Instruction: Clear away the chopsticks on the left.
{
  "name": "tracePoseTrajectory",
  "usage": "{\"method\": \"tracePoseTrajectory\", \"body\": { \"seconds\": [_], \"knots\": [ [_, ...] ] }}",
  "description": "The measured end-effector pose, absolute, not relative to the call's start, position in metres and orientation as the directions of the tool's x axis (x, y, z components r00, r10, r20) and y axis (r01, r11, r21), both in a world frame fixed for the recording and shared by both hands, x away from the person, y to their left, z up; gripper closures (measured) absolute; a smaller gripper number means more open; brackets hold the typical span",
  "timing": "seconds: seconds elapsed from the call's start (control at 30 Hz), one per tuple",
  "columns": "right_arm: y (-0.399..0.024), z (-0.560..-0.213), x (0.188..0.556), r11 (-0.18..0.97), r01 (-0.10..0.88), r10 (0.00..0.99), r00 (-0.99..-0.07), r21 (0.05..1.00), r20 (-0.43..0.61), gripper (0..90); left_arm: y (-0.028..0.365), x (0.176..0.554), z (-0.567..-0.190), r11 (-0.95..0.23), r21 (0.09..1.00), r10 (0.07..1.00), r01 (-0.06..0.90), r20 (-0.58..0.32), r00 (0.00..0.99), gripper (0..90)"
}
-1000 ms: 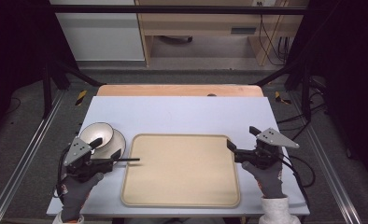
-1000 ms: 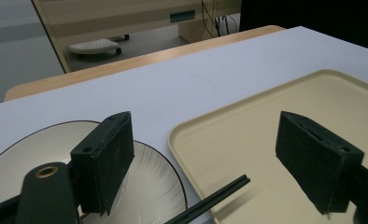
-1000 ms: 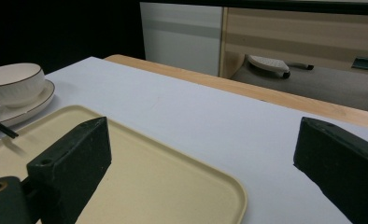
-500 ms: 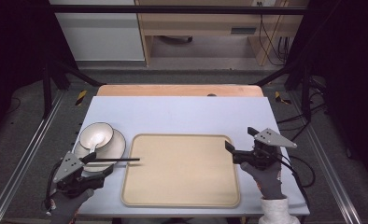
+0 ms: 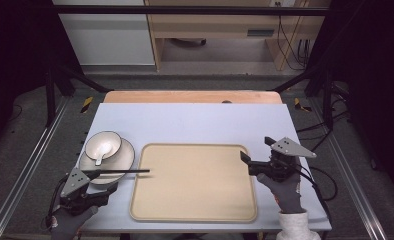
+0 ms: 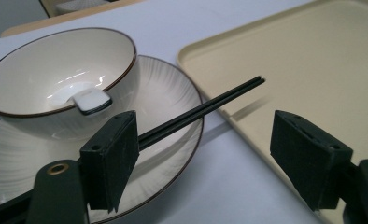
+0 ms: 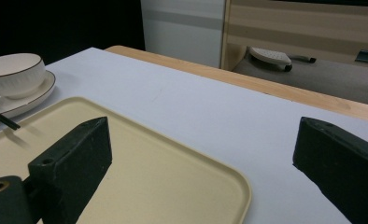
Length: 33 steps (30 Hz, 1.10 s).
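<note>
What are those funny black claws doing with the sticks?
A person holds a gripper in each hand at a table. The left gripper sits low by the plate, its jaws wide and just closing a little. A pair of black chopsticks rests on the plate, tips poking over the beige tray, running past one jaw. A bowl with a spoon stands on the plate. The right gripper waits open by the tray.

Chopsticks (image 6: pixel 205 108): near ends hidden behind my left pad in the left gripper view; whether the pad touches them I cannot tell. Plate (image 6: pixel 170 100): lower edge cut off, part hidden under the bowl (image 6: pixel 56 70). Spoon (image 6: pixel 92 101): handle end visible, rest hidden in the bowl. Tray (image 7: pixel 140 186): cut off at the bottom in the right gripper view.
</note>
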State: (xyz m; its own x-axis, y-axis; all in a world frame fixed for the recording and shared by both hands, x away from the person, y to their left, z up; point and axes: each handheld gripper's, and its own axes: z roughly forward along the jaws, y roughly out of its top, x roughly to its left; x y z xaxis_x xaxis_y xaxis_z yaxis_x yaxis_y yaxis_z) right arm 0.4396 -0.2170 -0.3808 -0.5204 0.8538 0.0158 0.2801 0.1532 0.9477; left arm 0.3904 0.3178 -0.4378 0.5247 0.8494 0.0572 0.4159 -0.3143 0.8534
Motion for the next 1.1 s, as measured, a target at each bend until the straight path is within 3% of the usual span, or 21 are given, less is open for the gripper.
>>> {"method": "tracePoseTrajectory", "body": {
  "seconds": [0.47,0.87,1.1],
  "knots": [
    [-0.215,-0.382,0.441,0.154,0.287,0.855,-0.518,0.945,0.018,4.6,0.332,0.416,-0.458,-0.347,0.816,0.875,0.462,0.105,0.472,37.6],
    [-0.214,-0.384,0.442,0.162,0.292,0.854,-0.52,0.943,0.014,4.6,0.331,0.421,-0.462,-0.378,0.794,0.871,0.476,0.132,0.473,42.8],
    [-0.213,-0.384,0.442,0.165,0.295,0.854,-0.521,0.941,0.014,4.5,0.33,0.422,-0.463,-0.375,0.784,0.874,0.495,0.121,0.47,52.2]
  ]
}}
